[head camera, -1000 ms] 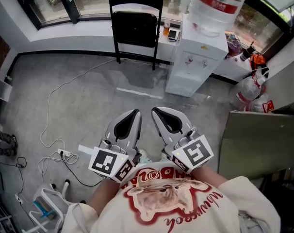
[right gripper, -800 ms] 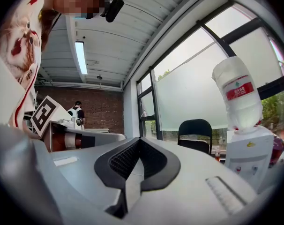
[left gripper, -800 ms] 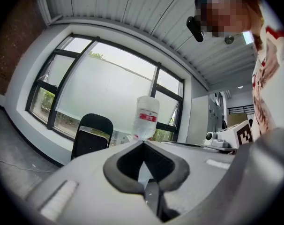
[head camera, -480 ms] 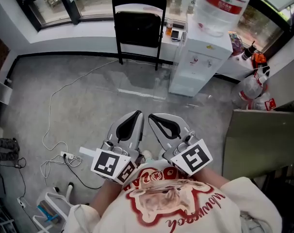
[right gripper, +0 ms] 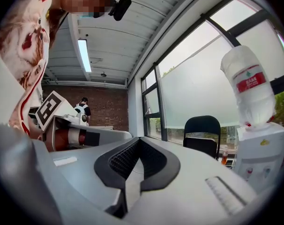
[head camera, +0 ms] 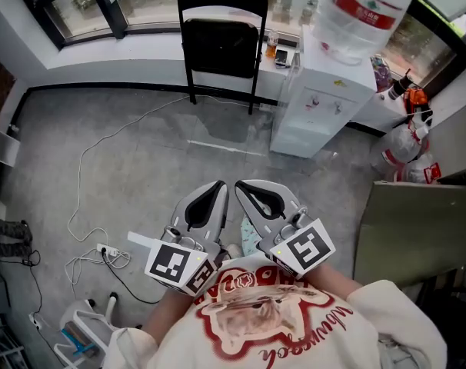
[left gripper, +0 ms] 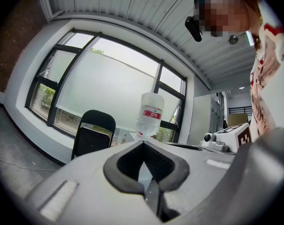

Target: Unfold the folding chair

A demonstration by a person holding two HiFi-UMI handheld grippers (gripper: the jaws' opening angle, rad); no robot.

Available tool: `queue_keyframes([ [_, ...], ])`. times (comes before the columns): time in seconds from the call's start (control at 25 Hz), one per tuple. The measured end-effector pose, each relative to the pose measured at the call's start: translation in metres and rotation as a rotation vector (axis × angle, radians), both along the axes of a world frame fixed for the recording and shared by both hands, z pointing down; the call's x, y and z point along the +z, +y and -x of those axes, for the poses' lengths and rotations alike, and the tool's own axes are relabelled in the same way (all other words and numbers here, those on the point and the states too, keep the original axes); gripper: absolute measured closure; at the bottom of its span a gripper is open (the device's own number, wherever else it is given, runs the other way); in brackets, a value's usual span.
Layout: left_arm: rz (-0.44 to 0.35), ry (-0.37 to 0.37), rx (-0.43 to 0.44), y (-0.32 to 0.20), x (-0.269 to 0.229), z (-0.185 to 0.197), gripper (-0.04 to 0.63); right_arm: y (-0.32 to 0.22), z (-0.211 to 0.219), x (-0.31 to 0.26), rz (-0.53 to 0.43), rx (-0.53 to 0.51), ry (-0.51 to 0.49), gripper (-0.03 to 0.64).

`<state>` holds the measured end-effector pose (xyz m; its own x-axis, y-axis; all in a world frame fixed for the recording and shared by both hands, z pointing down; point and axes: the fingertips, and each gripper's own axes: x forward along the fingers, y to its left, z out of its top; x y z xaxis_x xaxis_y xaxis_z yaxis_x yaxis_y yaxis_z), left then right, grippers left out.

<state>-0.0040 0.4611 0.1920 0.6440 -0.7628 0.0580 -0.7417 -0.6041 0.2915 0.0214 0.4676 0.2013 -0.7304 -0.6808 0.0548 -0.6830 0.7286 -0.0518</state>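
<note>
From the head view, the folded chair [head camera: 220,29] stands upright against the sill [head camera: 102,51], well away from the person. The left hand-held gripper [head camera: 218,187] and right hand-held gripper [head camera: 241,187] sit side by side near the chest, each with jaws pressed together on nothing. A cable [head camera: 102,141] trails over the floor [head camera: 56,152] toward the chair, and I'd say a foot could catch it. The dispenser [head camera: 314,106] stands just beside the chair, so a seat swung out carelessly might knock it. A thin frame tube could also slip from the pads.

In the left gripper view the jaws meet with nothing between them, and the chair [left gripper: 93,132] is far beyond the tips.

The right gripper view shows jaws together and empty too. The bottle [right gripper: 250,86] sits upside down on the dispenser; I cannot tell its water level. A small bottle [right gripper: 225,154] holding something orange stands on the sill between chair and dispenser.
</note>
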Motion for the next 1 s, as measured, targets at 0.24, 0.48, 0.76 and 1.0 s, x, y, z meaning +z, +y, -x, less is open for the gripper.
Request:
queue_keyframes([
  [0.24, 0.008, 0.003, 0.005, -0.06, -0.001, -0.015, 0.595, -0.063, -0.003, -0.009, -0.033, -0.028, -0.027, 0.595],
  [0.48, 0.028, 0.005, 0.033, -0.133, 0.001, -0.041, 0.595, -0.148, -0.031, -0.003, 0.016, 0.0, -0.004, 0.595],
  [0.76, 0.006, 0.03, -0.026, -0.218, -0.014, -0.046, 0.595, -0.227, -0.048, -0.025, -0.028, -0.008, -0.012, 0.595],
  [1.0, 0.017, 0.028, -0.02, -0.264, -0.013, -0.062, 0.595, -0.271, -0.059, -0.032, -0.047, -0.023, -0.026, 0.595],
])
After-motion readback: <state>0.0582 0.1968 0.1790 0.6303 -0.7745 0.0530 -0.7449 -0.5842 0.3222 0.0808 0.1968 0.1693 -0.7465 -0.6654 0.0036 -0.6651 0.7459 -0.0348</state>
